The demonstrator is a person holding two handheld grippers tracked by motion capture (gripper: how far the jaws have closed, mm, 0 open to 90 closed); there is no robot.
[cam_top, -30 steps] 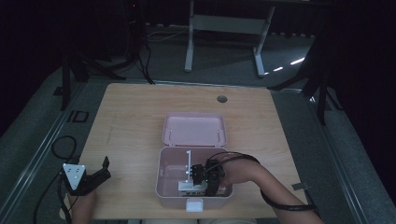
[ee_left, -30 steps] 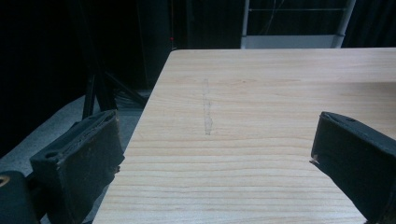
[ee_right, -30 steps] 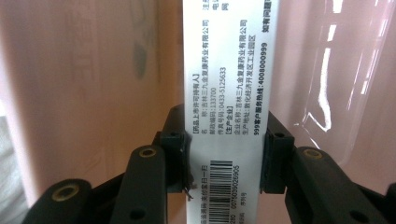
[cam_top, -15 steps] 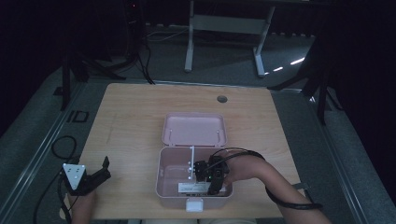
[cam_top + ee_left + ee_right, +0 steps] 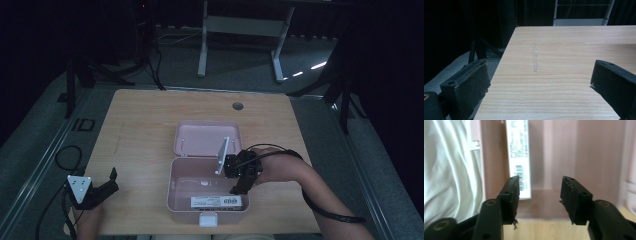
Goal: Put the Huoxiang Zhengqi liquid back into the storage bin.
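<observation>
The right tool (image 5: 239,181), its jaws just opened and holding nothing, hangs over the right side of the open pink box (image 5: 172,185). The white labelled carton (image 5: 218,201) lies flat along the box's near wall, long axis left to right, just near-left of that tool. The left tool (image 5: 111,181) rests open and empty at the bench's (image 5: 140,125) near-left corner.

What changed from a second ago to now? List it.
The right gripper has lifted out of the pink box; its jaws have just been opening, nothing between them. The white packet now lies on the box floor. The left gripper and the open lid have not moved.
</observation>
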